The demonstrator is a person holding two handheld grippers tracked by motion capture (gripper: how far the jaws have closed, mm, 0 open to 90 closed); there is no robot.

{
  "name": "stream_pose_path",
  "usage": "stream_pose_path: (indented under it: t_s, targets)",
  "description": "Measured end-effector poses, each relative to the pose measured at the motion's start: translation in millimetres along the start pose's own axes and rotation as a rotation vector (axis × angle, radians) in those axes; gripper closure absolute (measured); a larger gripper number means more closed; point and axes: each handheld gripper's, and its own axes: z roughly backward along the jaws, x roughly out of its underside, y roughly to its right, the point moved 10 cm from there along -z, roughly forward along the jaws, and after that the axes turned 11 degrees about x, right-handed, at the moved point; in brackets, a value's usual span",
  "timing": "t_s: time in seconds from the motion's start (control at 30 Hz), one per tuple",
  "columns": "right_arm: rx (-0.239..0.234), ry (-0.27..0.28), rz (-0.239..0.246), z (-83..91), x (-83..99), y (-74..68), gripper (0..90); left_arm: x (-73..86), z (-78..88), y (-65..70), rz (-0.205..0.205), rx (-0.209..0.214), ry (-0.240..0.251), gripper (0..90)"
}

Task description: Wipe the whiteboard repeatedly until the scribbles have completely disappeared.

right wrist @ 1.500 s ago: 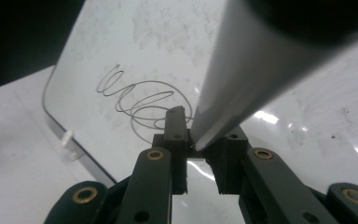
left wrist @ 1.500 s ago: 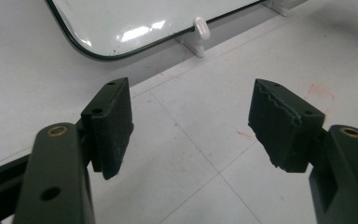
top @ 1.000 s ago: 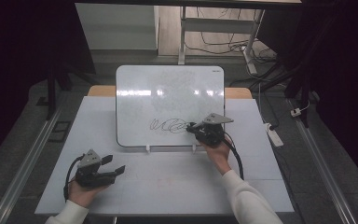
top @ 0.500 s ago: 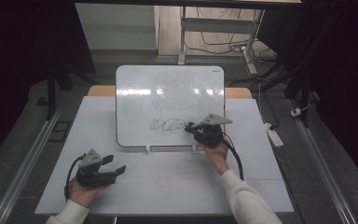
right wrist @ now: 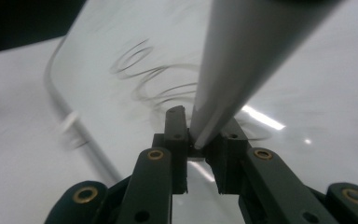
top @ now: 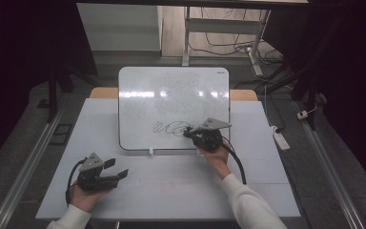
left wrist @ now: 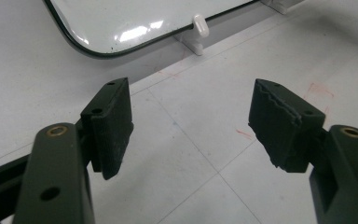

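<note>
We see almost nothing moved: the right gripper point(top: 188, 133) stays clamped on a grey pen point(right wrist: 242, 65) over the whiteboard point(top: 171, 95), the left gripper point(top: 116, 169) rests wide apart at seven o'clock on the desk point(top: 171, 191).

Left gripper point(top: 116, 171): in my left hand point(top: 86, 193), jaws spread wide, nothing between them. Right gripper point(top: 188, 133): in my right hand point(top: 215, 156), arm extended, jaws closed on a grey marker point(right wrist: 242, 65).

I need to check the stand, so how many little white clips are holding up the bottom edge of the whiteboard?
2: one clip under the whiteboard toward its left, one clip toward its right, partly hidden by the right gripper.
</note>
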Motion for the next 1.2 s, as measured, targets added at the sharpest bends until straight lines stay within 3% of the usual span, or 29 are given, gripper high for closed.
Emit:
stream_pose_path:
  t_s: [0.07, 0.1, 0.17, 0.23, 0.27, 0.33, 0.4, 0.47, 0.53, 0.6, 0.67, 0.73, 0.8, 0.87, 0.9, 0.97, 1.0, 1.03, 1.1, 1.2]
  targets:
    - [0.048, 0.018, -0.034, 4.3, -3.8, 13.7, 78.3, -0.1, -1.0, 0.3, 0.002, 0.005, -0.001, 31.3]
    - [0.046, 0.019, -0.04, 4.8, -3.5, 14.2, 78.3, -0.2, -1.4, 0.3, 0.002, 0.005, -0.003, 31.4]
    - [0.001, -0.001, -0.037, 1.6, 0.5, 2.8, 78.3, 0.0, -2.1, 0.5, 0.001, 0.006, -0.006, 31.4]
    - [-0.047, -0.018, 0.003, -3.4, 4.9, -12.7, 78.3, 0.1, -1.5, 0.6, 0.001, 0.003, -0.004, 31.4]
    - [-0.04, -0.016, 0.03, -4.1, 4.0, -13.7, 78.3, 0.1, -0.8, 0.6, 0.0, 0.002, -0.002, 31.4]
    - [-0.001, 0.004, 0.03, -2.0, -2.0, -1.6, 78.3, 0.3, 0.1, 0.3, 0.001, 0.0, 0.0, 31.4]
    - [0.073, 0.038, -0.033, 4.0, -11.7, 23.4, 78.3, 0.3, -0.1, -0.1, 0.003, -0.001, 0.001, 31.4]
    - [0.097, 0.054, -0.062, 8.1, -15.8, 38.0, 78.3, 0.3, -0.5, -0.1, 0.002, 0.001, -0.001, 31.4]
    - [0.073, 0.053, -0.076, 6.9, -13.4, 34.3, 78.3, 0.2, -2.3, -0.5, 0.003, 0.0, -0.007, 31.4]
    - [0.011, 0.03, -0.059, 1.2, -9.2, 17.7, 78.3, 0.0, -2.1, -0.4, 0.003, -0.001, -0.006, 31.4]
    - [-0.008, 0.024, -0.03, -3.0, -8.1, 7.2, 78.3, 0.2, -1.0, -0.1, 0.001, -0.005, -0.004, 31.4]
    - [0.004, 0.027, -0.015, -3.3, -10.4, 10.1, 78.3, 0.3, 0.1, -0.3, 0.001, -0.007, -0.001, 31.4]
    - [0.05, 0.051, -0.039, -0.4, -15.4, 21.2, 78.3, 0.3, -0.2, -0.5, 0.002, -0.005, -0.001, 31.4]
    - [0.059, 0.057, -0.051, 0.3, -16.8, 24.8, 78.3, 0.4, -1.1, -0.6, 0.0, -0.004, -0.005, 31.4]
    - [0.051, 0.049, -0.05, -0.4, -15.2, 21.4, 78.3, 0.4, -1.4, -0.6, 0.001, -0.003, -0.007, 31.4]
    - [-0.012, 0.022, -0.032, -5.4, -9.2, 3.5, 78.3, 0.2, -1.5, -0.9, 0.003, -0.005, -0.006, 31.4]
    - [-0.012, 0.022, -0.032, -5.4, -9.2, 3.5, 78.3, 0.2, -1.5, -0.9, 0.003, -0.005, -0.006, 31.4]
    - [-0.04, 0.008, 0.015, -10.3, -6.5, -10.6, 78.3, 0.2, -1.2, -1.0, 0.003, -0.005, -0.005, 31.4]
    - [-0.018, 0.016, 0.036, -10.3, -9.9, -7.1, 78.3, 0.4, 0.5, -0.8, 0.002, -0.008, 0.0, 31.4]
    - [0.049, 0.052, -0.027, -4.7, -17.6, 14.9, 78.3, 0.2, 0.5, -1.0, 0.003, -0.007, 0.001, 31.3]
